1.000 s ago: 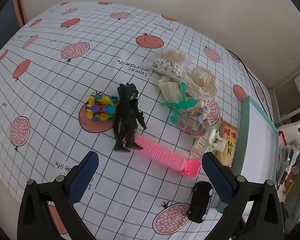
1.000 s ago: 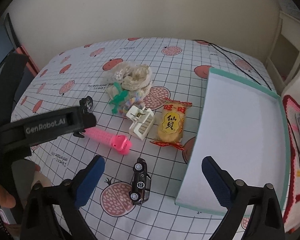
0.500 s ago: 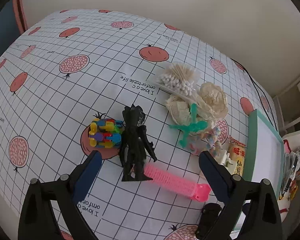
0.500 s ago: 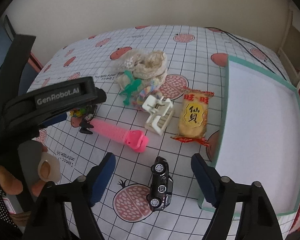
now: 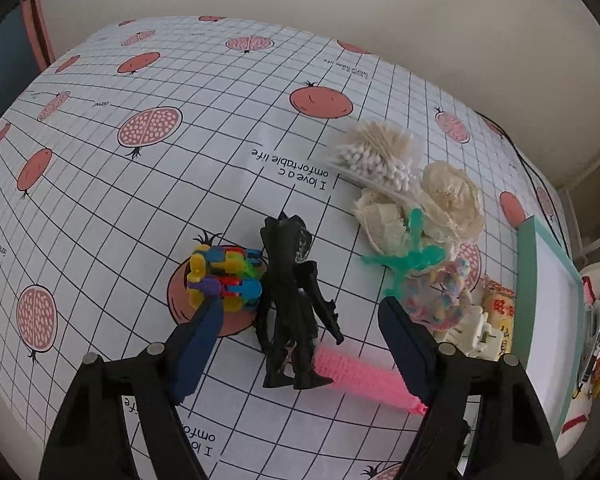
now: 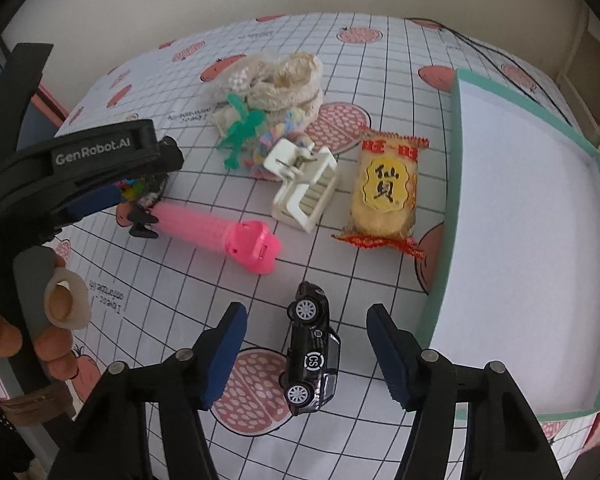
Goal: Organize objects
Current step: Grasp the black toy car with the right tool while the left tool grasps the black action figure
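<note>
A table (image 6: 396, 56) under a grid cloth with pomegranate prints carries a teal-rimmed tray (image 6: 532, 216) at right, a black toy car (image 6: 312, 352) near, a pink tube (image 6: 220, 232), white clip (image 6: 304, 188), snack packet (image 6: 384, 192), and black figure (image 5: 292, 304) beside coloured blocks (image 5: 224, 276).

My blue-padded right gripper (image 6: 302, 350) frames a glossy black toy car (image 6: 312, 350) on the white grid-lined, red pomegranate-printed tablecloth (image 6: 380, 20).

Toy car between parted fingers
The right gripper (image 6: 302, 354) straddles a black toy car (image 6: 311, 346); teal-rimmed tray (image 6: 440, 272) at frame right.
</note>
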